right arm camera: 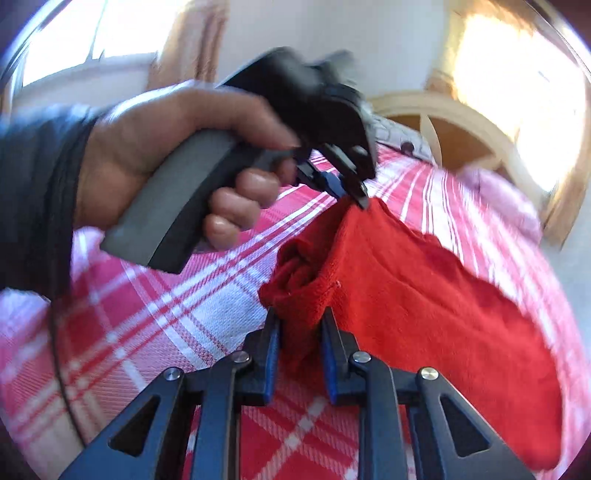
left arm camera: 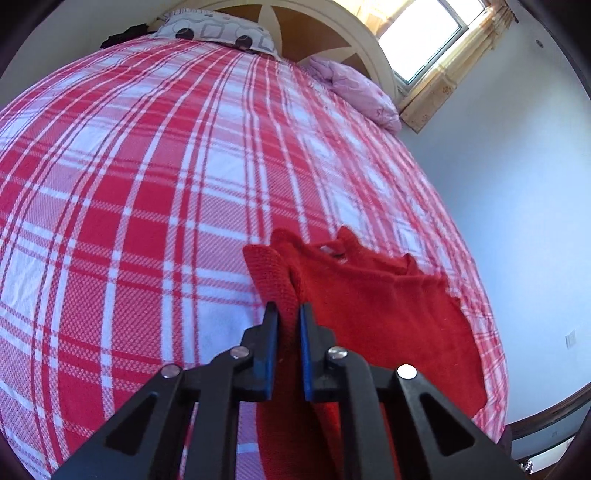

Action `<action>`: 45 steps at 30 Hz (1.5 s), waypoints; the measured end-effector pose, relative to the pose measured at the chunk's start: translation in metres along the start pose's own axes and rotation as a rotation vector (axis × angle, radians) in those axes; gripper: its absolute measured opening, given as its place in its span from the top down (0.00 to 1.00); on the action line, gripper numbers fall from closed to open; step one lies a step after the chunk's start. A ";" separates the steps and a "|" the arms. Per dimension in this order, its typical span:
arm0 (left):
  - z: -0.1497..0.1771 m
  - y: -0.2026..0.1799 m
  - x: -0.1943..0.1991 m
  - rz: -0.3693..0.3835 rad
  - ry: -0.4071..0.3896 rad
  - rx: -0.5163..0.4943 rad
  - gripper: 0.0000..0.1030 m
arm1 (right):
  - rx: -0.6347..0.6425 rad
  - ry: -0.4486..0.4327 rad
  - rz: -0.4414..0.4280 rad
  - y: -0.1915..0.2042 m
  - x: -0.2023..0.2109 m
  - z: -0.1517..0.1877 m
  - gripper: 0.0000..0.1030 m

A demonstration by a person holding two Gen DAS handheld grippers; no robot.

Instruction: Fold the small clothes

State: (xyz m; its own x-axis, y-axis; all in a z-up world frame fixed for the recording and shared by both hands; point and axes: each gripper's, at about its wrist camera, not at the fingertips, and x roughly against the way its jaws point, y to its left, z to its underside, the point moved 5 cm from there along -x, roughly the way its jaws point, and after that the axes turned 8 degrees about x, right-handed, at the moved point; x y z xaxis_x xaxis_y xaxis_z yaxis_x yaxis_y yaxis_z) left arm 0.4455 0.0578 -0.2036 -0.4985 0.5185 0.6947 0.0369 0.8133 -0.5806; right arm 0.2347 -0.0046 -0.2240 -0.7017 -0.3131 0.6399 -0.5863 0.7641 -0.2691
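Note:
A small red knitted sweater (left arm camera: 384, 306) lies on the red and white plaid bed (left arm camera: 147, 184). My left gripper (left arm camera: 288, 310) is shut on a fold of its left edge, with red fabric pinched between the blue pads. In the right wrist view my right gripper (right arm camera: 301, 317) is shut on another bunched edge of the sweater (right arm camera: 424, 302) and lifts it off the bed. The left gripper (right arm camera: 351, 195), held by a hand, shows there too, clamped on a far corner of the same sweater.
A patterned grey pillow (left arm camera: 218, 31) and a pink quilt (left arm camera: 362, 92) lie at the head of the bed by the wooden headboard (left arm camera: 317, 33). A window (left arm camera: 424, 33) with curtains is at the right. The bed's right edge (left arm camera: 491, 332) is close to the sweater.

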 end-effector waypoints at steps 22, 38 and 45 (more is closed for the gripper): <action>-0.004 -0.135 -0.010 0.060 -0.018 -0.121 0.93 | -0.377 -0.064 -0.003 -0.132 0.063 0.046 0.92; 0.006 -0.140 -0.009 0.085 0.065 -0.143 0.93 | -0.260 -0.075 -0.017 -0.061 0.022 -0.001 0.16; 0.005 -0.140 -0.002 0.108 0.084 -0.152 0.93 | -0.209 -0.072 0.133 -0.046 0.011 -0.024 0.40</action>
State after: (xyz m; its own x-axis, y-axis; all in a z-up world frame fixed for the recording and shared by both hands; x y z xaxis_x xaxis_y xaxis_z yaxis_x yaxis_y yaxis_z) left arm 0.4369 -0.0579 -0.1260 -0.4106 0.6196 0.6689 0.2196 0.7792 -0.5870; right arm 0.2639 -0.0296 -0.1872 -0.7984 -0.2356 0.5541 -0.3958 0.8989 -0.1880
